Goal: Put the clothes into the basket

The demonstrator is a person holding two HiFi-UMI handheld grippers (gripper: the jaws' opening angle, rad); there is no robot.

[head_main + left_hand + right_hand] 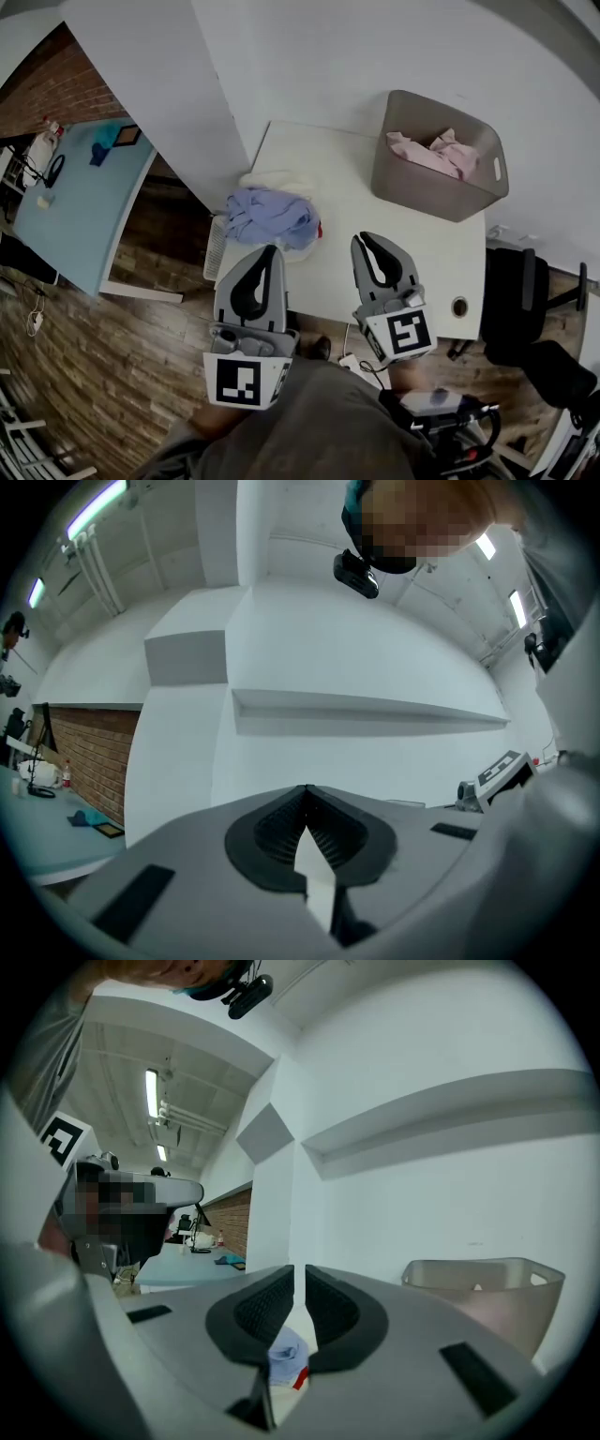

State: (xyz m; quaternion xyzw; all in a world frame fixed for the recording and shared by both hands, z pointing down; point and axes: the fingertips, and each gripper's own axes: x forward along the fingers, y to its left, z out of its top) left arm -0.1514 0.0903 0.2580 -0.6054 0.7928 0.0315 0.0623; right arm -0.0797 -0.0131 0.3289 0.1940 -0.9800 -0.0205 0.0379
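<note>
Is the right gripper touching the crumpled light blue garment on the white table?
Apart. The head view shows bare white table between the right gripper and the crumpled light blue garment.

Closed tool faces a white wall.

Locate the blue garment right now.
Head view: the blue garment lies at the white table's left edge, on top of a cream cloth, just beyond the left gripper and well left of the basket.

White table, blk chair, brick wall
</note>
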